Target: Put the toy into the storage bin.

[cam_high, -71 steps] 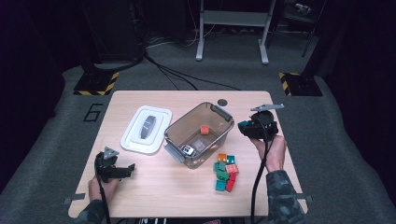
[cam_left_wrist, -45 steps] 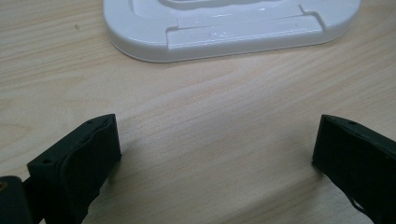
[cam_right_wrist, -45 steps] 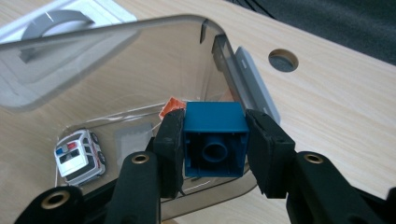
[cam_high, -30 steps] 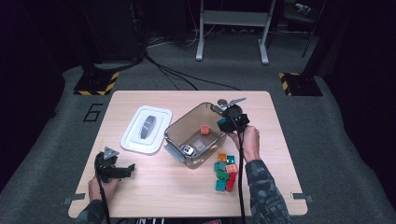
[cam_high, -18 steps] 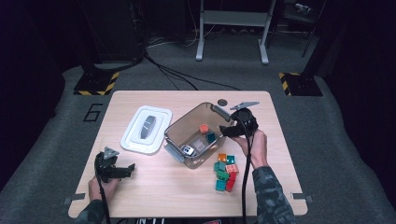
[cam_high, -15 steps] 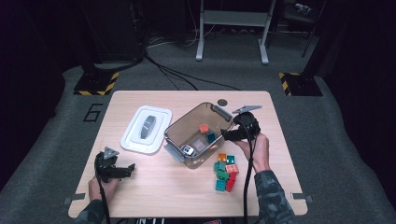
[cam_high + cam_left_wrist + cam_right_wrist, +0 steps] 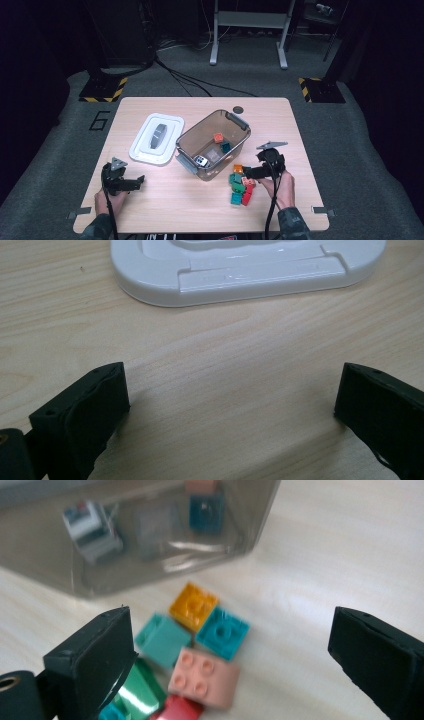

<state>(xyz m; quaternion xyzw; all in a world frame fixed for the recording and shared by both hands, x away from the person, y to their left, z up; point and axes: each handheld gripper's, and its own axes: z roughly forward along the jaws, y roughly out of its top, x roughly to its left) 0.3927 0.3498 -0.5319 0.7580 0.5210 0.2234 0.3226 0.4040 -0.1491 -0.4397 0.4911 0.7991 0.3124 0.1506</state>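
Your right hand-held gripper (image 7: 251, 172) hangs just beside the pile of bricks (image 7: 240, 186) on the tabletop (image 7: 300, 150), jaws spread wide and empty. In the right gripper view the orange brick (image 7: 194, 605), teal brick (image 7: 223, 632) and pink brick (image 7: 202, 671) lie between the jaws, close together, with the clear bin (image 7: 150, 535) just behind them. The bin holds an orange block (image 7: 218, 138), a dark teal block (image 7: 226, 147) and a small toy car (image 7: 201, 161). Your left hand-held gripper (image 7: 131, 183) rests near the front left edge, jaws open on bare wood, the white lid (image 7: 157, 138) lying flat ahead of it.
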